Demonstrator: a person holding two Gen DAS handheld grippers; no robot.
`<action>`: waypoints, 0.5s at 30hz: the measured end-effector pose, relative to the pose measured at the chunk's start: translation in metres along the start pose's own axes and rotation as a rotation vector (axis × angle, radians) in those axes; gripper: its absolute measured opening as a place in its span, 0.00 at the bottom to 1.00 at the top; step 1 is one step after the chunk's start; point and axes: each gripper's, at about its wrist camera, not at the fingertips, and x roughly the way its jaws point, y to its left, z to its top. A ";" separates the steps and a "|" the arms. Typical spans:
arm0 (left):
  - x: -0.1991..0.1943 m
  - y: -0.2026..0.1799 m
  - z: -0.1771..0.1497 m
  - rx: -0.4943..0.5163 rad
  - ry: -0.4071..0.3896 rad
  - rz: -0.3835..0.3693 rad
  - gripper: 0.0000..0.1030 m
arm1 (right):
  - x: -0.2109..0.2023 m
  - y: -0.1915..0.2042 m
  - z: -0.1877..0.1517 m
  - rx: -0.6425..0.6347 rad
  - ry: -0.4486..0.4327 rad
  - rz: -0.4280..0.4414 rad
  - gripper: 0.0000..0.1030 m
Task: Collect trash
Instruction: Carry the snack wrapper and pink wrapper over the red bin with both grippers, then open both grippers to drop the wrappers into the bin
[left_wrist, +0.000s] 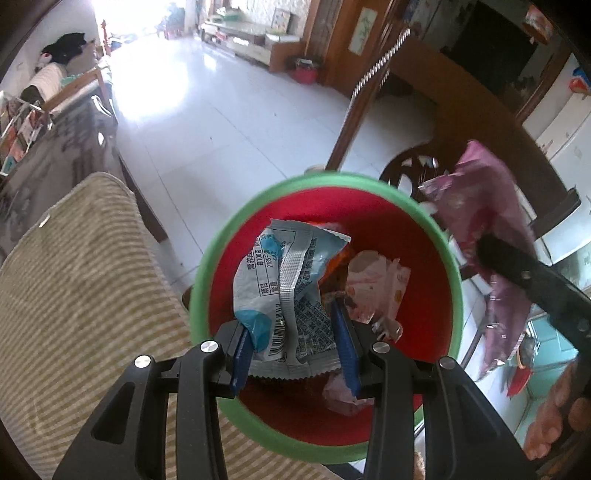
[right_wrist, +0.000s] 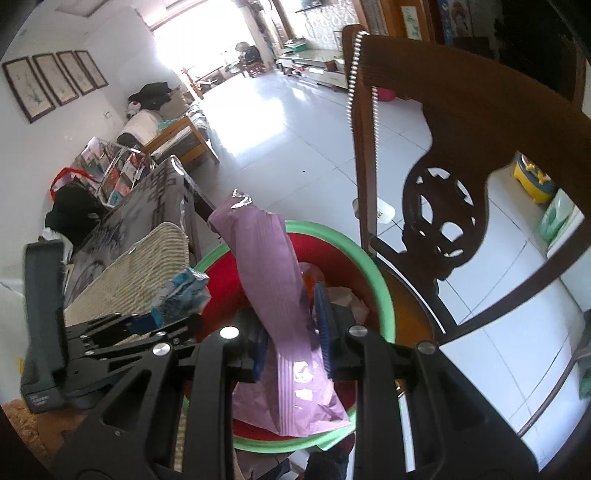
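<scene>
A red bin with a green rim (left_wrist: 207, 266) (right_wrist: 376, 273) stands on the floor below both grippers. My left gripper (left_wrist: 295, 350) is shut on a crumpled blue-and-white snack wrapper (left_wrist: 280, 288), held over the bin's mouth. That wrapper (right_wrist: 184, 291) and the left gripper (right_wrist: 147, 325) also show at the left of the right wrist view. My right gripper (right_wrist: 291, 336) is shut on a purple foil bag (right_wrist: 269, 295), which stands up over the bin. The same purple bag (left_wrist: 487, 221) hangs at the right in the left wrist view. Pink and orange wrappers (left_wrist: 376, 284) lie inside the bin.
A striped beige cushion (left_wrist: 85, 295) lies just left of the bin. A carved dark wooden chair (right_wrist: 443, 192) stands right of it. White tiled floor (left_wrist: 207, 122) stretches beyond. A cloth-covered low table (right_wrist: 147, 199) and a bench sit at the far left.
</scene>
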 end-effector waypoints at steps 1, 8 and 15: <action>0.003 -0.003 0.001 0.003 0.009 -0.002 0.36 | -0.003 -0.005 -0.001 0.015 -0.004 -0.004 0.23; 0.021 -0.018 0.008 0.032 0.050 -0.029 0.36 | -0.012 -0.023 -0.003 0.058 -0.024 -0.026 0.23; 0.016 -0.016 0.006 0.015 0.021 -0.034 0.61 | -0.012 -0.026 -0.004 0.055 -0.021 -0.034 0.23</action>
